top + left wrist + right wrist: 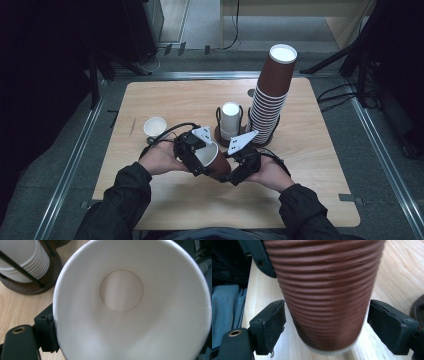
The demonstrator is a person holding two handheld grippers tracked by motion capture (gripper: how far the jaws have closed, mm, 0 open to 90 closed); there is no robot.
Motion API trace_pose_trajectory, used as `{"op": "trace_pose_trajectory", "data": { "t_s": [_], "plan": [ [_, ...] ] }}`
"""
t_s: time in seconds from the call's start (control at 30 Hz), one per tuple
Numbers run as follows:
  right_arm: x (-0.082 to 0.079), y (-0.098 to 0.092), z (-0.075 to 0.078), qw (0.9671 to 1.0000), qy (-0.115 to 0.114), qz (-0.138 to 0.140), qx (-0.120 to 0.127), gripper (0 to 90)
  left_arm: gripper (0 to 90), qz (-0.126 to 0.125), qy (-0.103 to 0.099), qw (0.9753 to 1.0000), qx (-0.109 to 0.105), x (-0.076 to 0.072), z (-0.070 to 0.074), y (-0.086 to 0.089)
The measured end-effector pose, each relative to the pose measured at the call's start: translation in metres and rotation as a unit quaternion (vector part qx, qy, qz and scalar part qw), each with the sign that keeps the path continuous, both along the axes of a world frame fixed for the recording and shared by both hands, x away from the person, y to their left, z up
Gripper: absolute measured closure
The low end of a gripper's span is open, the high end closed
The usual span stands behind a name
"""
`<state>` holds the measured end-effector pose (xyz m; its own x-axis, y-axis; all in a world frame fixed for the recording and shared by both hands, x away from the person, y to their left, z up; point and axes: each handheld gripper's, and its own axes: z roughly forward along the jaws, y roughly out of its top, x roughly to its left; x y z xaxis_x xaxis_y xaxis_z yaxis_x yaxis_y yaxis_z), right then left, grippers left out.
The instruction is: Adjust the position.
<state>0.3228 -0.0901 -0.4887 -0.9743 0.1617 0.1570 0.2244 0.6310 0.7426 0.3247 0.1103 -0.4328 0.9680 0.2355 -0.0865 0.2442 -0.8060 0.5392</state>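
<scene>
A brown ribbed paper cup (218, 162) with a white inside is held tilted just above the table's middle, between both hands. My left gripper (201, 159) is shut on its rim end; in the left gripper view one pad (49, 333) presses the cup's outer wall and the white interior (130, 302) faces the camera. My right gripper (235, 172) is at the cup's base end. In the right gripper view its pads (270, 326) stand on either side of the brown wall (324, 295), very close to it, without squeezing it.
A tall leaning stack of brown cups (272, 95) stands in a wire holder at the back right. Beside it is a holder with white cups (230, 120). A single small white cup (155, 126) stands to the left. The wooden table (165, 200) has bare room in front.
</scene>
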Motion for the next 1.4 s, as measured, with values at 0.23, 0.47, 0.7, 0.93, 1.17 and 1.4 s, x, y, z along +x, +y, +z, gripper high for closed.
{"op": "trace_pose_trajectory", "data": {
  "t_s": [0.23,0.47,0.7,0.93,1.17,1.4],
  "plan": [
    [-0.002,0.005,-0.002,1.0000,-0.004,0.009,0.002,17.5,10.6,-0.007,0.002,1.0000,-0.005,-0.004,0.002,-0.005],
    [-0.004,0.004,-0.001,0.9996,-0.018,0.019,0.005,21.9,9.3,-0.010,0.002,0.9999,-0.009,-0.003,0.002,-0.002],
    [-0.005,0.005,0.001,0.9994,-0.028,0.018,0.006,21.7,1.3,-0.008,-0.019,0.9996,-0.020,-0.006,0.002,-0.002],
    [-0.001,-0.002,0.003,0.9994,-0.030,0.006,0.013,21.7,0.0,0.008,-0.013,0.9987,-0.049,-0.003,0.004,0.008],
    [0.000,-0.005,0.006,0.9992,-0.031,-0.001,0.024,21.7,0.0,0.029,-0.006,0.9962,-0.082,-0.004,0.003,0.027],
    [0.000,-0.008,0.007,0.9992,-0.024,-0.009,0.031,21.7,0.0,0.056,-0.010,0.9916,-0.116,-0.007,0.002,0.035]
  ]
}}
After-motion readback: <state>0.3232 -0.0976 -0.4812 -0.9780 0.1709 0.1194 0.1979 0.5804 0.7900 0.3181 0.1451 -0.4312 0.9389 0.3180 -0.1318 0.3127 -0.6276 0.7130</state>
